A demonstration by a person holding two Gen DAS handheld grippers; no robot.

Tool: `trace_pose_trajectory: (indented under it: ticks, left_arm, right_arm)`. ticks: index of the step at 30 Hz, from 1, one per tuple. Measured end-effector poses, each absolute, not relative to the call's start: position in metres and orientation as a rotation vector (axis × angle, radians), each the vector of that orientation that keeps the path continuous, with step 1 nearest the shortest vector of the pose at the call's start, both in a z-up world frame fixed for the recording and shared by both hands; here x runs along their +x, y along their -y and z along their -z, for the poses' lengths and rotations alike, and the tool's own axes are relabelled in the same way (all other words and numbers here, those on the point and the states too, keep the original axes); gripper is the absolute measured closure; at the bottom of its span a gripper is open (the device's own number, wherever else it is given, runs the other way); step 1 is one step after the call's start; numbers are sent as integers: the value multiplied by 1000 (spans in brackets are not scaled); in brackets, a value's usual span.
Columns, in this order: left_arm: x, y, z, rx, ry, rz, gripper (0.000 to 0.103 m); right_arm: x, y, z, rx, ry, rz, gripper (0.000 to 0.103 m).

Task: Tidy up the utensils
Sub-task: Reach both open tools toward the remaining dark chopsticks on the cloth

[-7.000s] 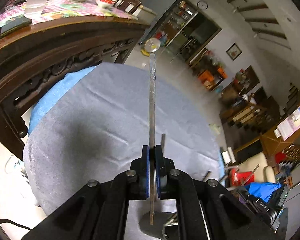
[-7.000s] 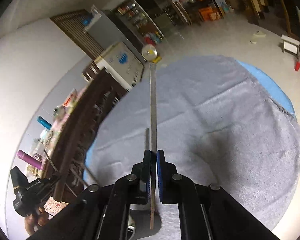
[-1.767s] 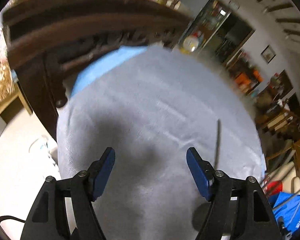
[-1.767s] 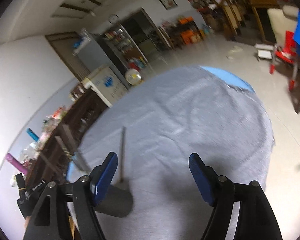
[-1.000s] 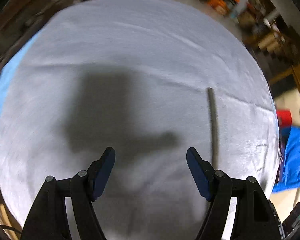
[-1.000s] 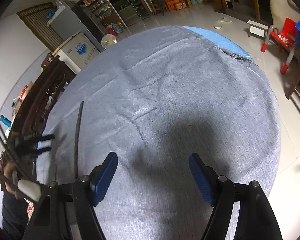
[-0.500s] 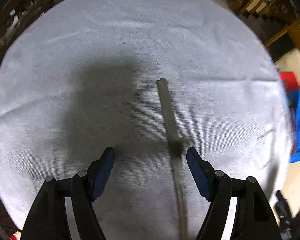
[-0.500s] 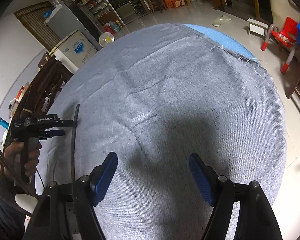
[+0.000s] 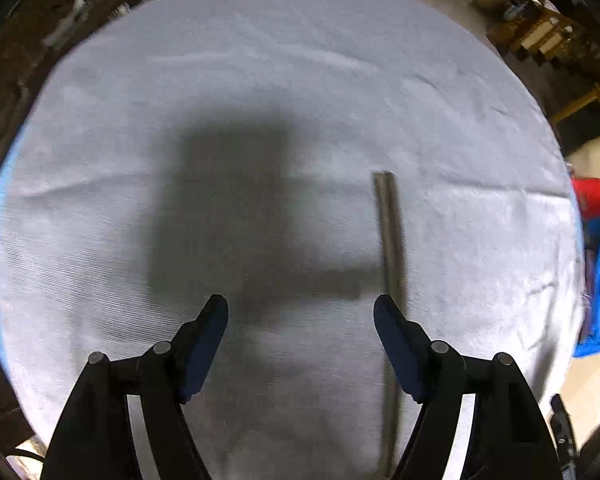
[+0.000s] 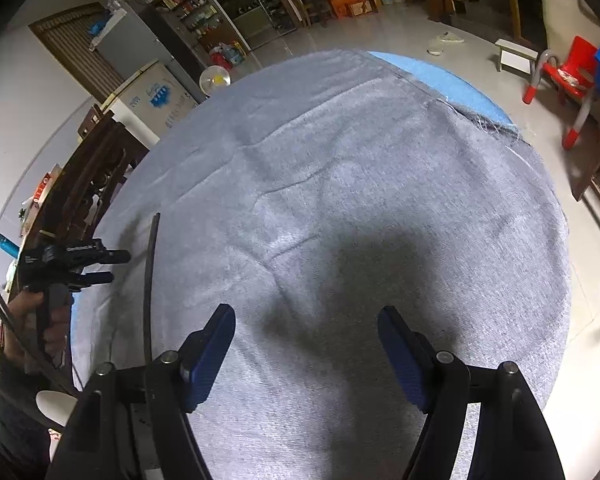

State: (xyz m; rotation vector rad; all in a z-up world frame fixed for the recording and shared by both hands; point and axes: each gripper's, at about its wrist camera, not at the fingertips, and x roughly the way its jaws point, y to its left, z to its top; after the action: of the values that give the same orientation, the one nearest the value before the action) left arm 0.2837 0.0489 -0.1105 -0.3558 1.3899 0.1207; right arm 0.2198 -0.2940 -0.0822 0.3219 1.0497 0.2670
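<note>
Left tongs [image 9: 300, 312]: jaws spread wide with nothing between them, held above the grey cloth [image 9: 300, 80] that covers the round surface. Right tongs [image 10: 306, 322]: likewise spread wide and empty over the same cloth. Utensil handle [image 9: 390, 236]: a long, thin dark metal strip just beside the left tongs' right-hand finger [image 9: 396, 336], its lower end hidden.

Round table [image 10: 452, 80], grey cloth [image 9: 300, 80], upright utensil handle [image 9: 390, 240].

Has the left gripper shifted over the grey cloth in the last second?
Yes. The left gripper has swung toward the upright rod, which now stands by its right-hand jaw on the grey cloth.
</note>
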Motion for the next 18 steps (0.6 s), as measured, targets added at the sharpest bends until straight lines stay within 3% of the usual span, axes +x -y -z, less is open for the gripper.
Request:
trace_pose_trajectory:
  ticks: [18]
  left_arm:
    - [329, -11, 122, -236, -1455, -187, 26]
  right_arm:
    - [214, 299, 86, 330, -1064, -255, 26]
